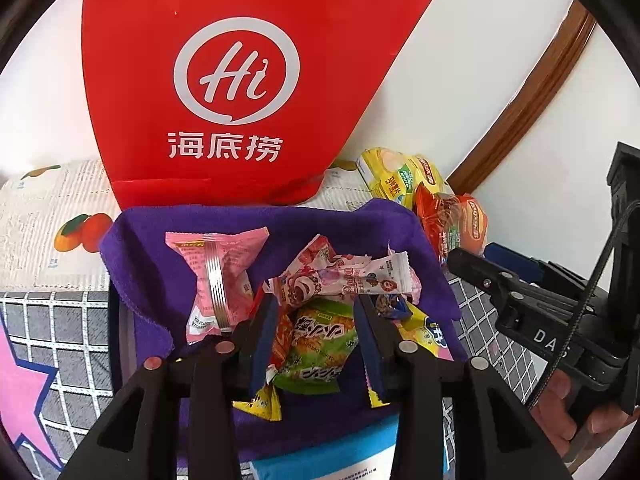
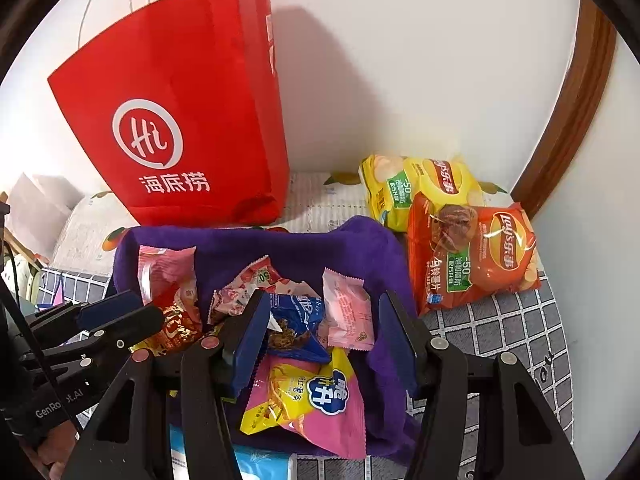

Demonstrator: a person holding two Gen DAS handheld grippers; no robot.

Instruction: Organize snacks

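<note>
A box lined with purple cloth (image 1: 240,224) holds several snack packets. My left gripper (image 1: 314,304) hangs open just above them. A green packet (image 1: 316,344) lies under the gap between its pads, untouched. A pink packet (image 1: 216,276) lies to its left and a pink-white wrapper (image 1: 344,276) just beyond it. My right gripper (image 2: 323,300) is open over the same box. A blue cookie packet (image 2: 296,320) and a small pink packet (image 2: 348,312) lie loose between its fingers. A yellow-pink packet (image 2: 316,396) lies nearer the camera.
A red paper bag (image 2: 180,120) stands against the white wall behind the box. Yellow (image 2: 416,184) and orange (image 2: 472,252) crisp bags lie to the right, near a brown door frame (image 2: 572,120). Grey checked cloth (image 2: 500,328) covers the surface.
</note>
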